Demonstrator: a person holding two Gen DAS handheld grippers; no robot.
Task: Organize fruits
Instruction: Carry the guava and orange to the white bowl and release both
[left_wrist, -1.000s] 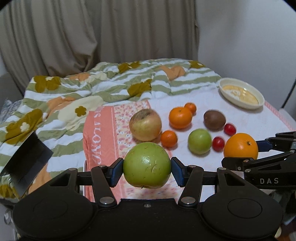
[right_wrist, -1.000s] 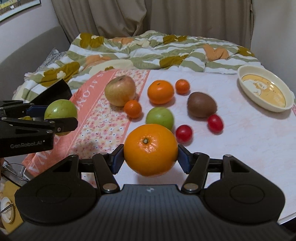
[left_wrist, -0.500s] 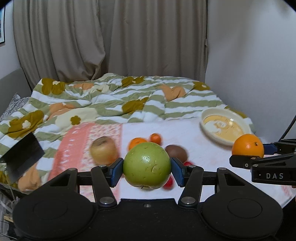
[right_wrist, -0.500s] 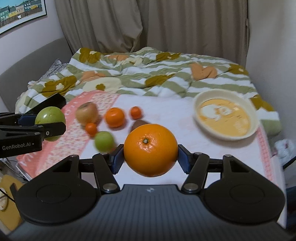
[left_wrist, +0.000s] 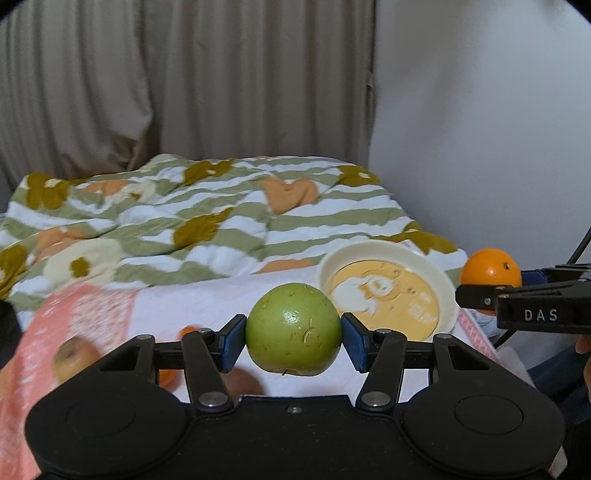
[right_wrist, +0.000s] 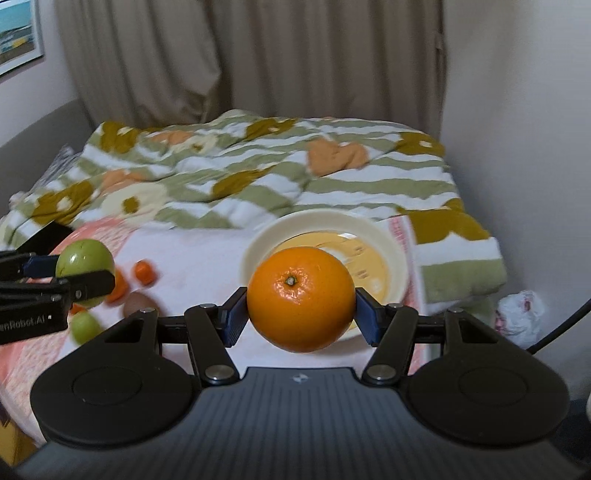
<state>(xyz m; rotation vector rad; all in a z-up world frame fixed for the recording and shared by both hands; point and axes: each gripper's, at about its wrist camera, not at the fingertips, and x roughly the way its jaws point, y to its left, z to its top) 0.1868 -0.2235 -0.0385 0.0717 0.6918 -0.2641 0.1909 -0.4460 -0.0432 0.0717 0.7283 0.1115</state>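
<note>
My left gripper is shut on a green apple and holds it in the air above the cloth. My right gripper is shut on a large orange, held up in front of the cream bowl. In the left wrist view the bowl lies just right of the apple, and the orange shows beyond it at the right. The apple also shows at the left of the right wrist view. Other fruits lie blurred at lower left: a yellowish apple, a kiwi, small oranges.
A striped green and white quilt covers the back of the bed. A pink floral cloth lies under the fruits at left. A wall stands close on the right, curtains behind. A white plastic bag lies off the bed's right edge.
Both grippers have risen and swung right toward the bowl, each still holding its fruit. The loose fruits have slid to the lower left of both views; the bowl looms larger.
</note>
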